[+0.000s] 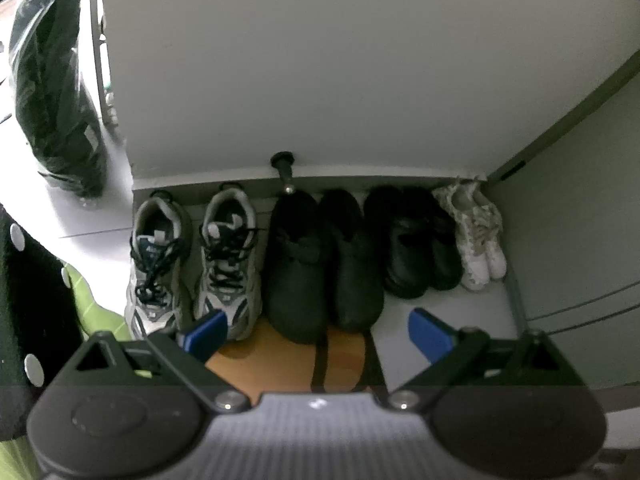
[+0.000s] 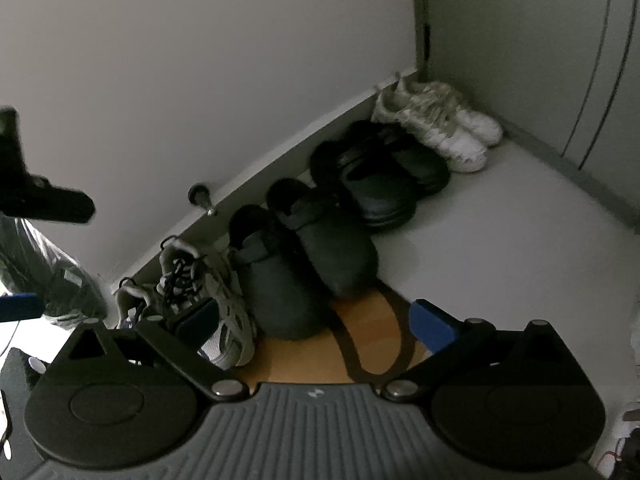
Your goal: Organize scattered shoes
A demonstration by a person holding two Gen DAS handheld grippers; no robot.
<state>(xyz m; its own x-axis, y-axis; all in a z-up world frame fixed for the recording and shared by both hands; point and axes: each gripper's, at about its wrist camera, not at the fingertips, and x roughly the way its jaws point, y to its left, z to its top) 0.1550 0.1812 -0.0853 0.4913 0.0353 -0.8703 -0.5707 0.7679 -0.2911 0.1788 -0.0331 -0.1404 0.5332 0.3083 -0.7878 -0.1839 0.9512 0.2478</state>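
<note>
Several pairs of shoes stand in a row against the wall, toes toward me. From left: grey laced sneakers (image 1: 192, 260) (image 2: 208, 300), dark fleece-lined slippers (image 1: 320, 260) (image 2: 304, 256), black clogs (image 1: 416, 240) (image 2: 380, 168), and white sneakers (image 1: 476, 228) (image 2: 436, 124) in the corner. My left gripper (image 1: 316, 330) hangs open above and in front of the slippers, holding nothing. My right gripper (image 2: 316, 326) is also open and empty, in front of the slippers. Part of the left gripper (image 2: 24, 304) shows at the left edge of the right wrist view.
A doorstop (image 1: 285, 168) (image 2: 202, 198) juts from the baseboard behind the slippers. A dark bag in clear plastic (image 1: 52, 80) (image 2: 52, 280) sits at the left. An orange mat with dark straps (image 1: 296, 360) (image 2: 360, 340) lies under the grippers. A door (image 1: 580, 200) closes the right side.
</note>
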